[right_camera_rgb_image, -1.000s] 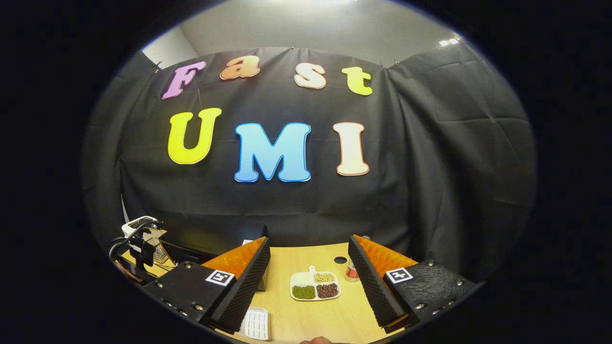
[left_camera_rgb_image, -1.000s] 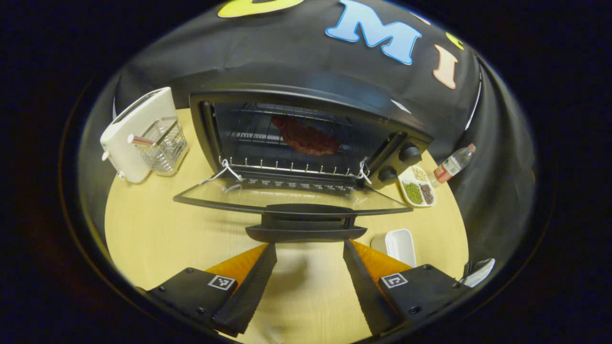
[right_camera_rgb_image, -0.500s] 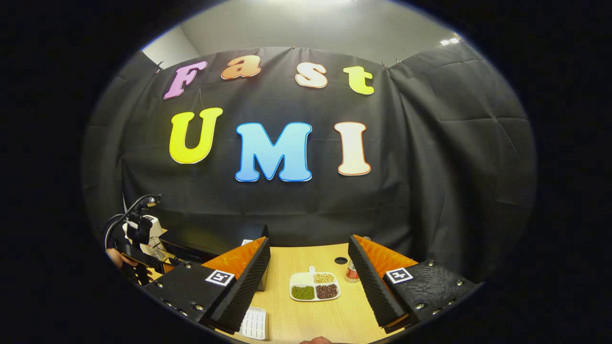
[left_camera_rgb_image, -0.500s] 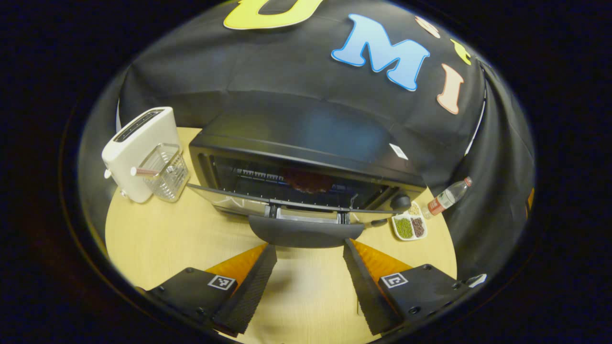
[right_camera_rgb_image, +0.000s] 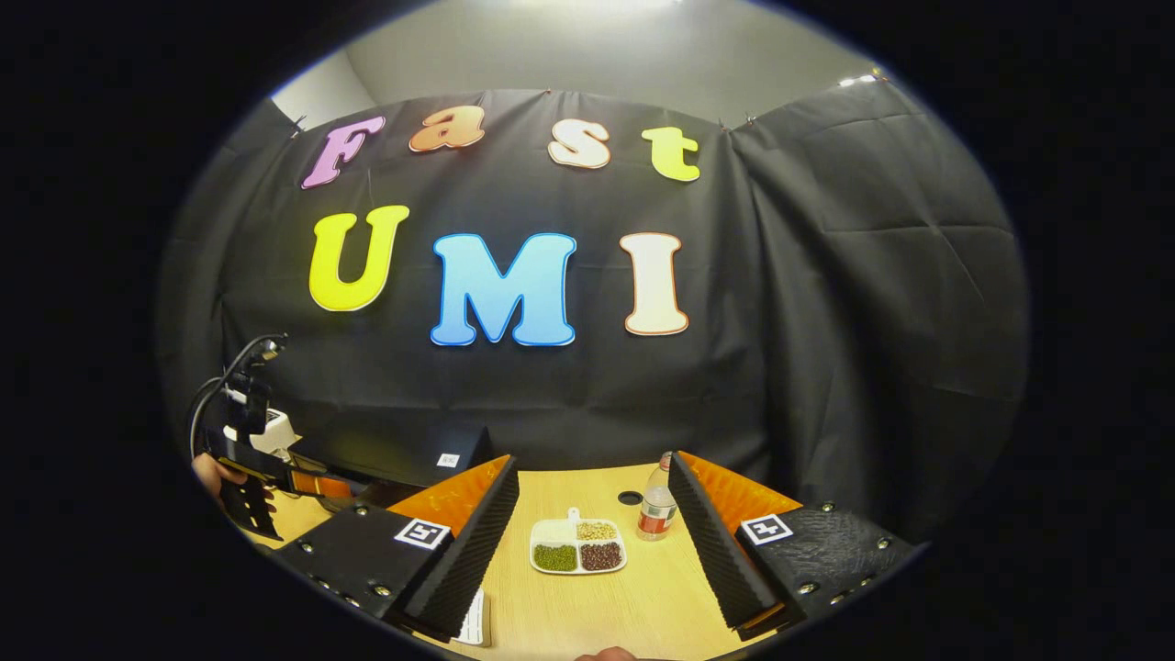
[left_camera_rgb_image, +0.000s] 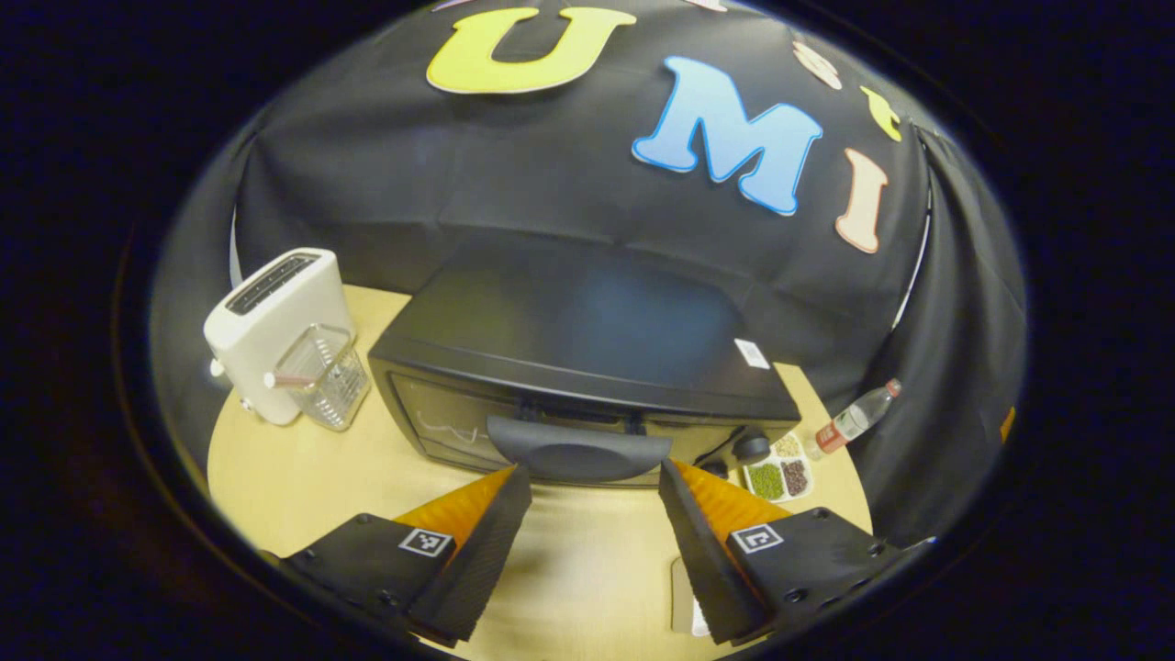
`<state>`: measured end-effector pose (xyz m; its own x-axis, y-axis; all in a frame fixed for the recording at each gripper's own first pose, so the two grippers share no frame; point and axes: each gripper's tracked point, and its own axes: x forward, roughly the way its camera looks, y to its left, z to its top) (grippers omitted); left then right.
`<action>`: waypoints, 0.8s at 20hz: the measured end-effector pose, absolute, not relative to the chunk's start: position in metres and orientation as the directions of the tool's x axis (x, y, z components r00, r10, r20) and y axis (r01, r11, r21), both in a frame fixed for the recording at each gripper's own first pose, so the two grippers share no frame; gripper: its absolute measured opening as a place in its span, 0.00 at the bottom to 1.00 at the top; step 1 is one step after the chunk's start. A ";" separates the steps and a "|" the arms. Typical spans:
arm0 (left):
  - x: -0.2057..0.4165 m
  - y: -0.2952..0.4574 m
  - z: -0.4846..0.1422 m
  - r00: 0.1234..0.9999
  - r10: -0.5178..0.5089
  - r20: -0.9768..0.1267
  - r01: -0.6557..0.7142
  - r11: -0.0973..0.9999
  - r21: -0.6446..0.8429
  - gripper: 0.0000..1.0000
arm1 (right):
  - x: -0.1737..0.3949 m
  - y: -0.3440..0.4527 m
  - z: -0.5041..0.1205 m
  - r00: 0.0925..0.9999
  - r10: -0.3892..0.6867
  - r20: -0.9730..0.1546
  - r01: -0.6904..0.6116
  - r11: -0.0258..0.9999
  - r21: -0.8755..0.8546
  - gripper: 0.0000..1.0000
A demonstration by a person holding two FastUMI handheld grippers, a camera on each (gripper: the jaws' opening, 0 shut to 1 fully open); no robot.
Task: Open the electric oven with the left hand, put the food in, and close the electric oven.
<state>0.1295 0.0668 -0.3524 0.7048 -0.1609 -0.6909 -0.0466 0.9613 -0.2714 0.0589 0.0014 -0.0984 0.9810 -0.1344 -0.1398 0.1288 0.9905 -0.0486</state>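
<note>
The black electric oven (left_camera_rgb_image: 587, 349) stands at the middle of the table with its glass door up and closed. Its dark handle (left_camera_rgb_image: 578, 454) lies just ahead of my left gripper (left_camera_rgb_image: 594, 479), level with the fingertips; the gripper is open, with nothing between its fingers. The food is hidden behind the dark door. In the right gripper view the oven (right_camera_rgb_image: 395, 450) sits at the far left, with the left gripper (right_camera_rgb_image: 266, 473) and a hand in front of it. My right gripper (right_camera_rgb_image: 594, 466) is open and empty above the table's right part.
A white toaster (left_camera_rgb_image: 271, 321) and a clear wire holder (left_camera_rgb_image: 326, 376) stand left of the oven. A divided dish of beans (right_camera_rgb_image: 578, 546) and a small bottle (right_camera_rgb_image: 656, 509) sit to its right. A white tray (right_camera_rgb_image: 475, 620) lies near the table's (left_camera_rgb_image: 303, 477) front edge.
The oven door swung up from lying flat open to closed, hiding the food. My left gripper rose with the handle. The right gripper barely shifted.
</note>
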 end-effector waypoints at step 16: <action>0.067 0.120 -0.055 0.993 0.004 -0.114 -0.009 0.999 -0.038 0.95 | 0.072 0.096 -0.004 0.999 0.032 0.011 -0.032 0.999 -0.001 0.99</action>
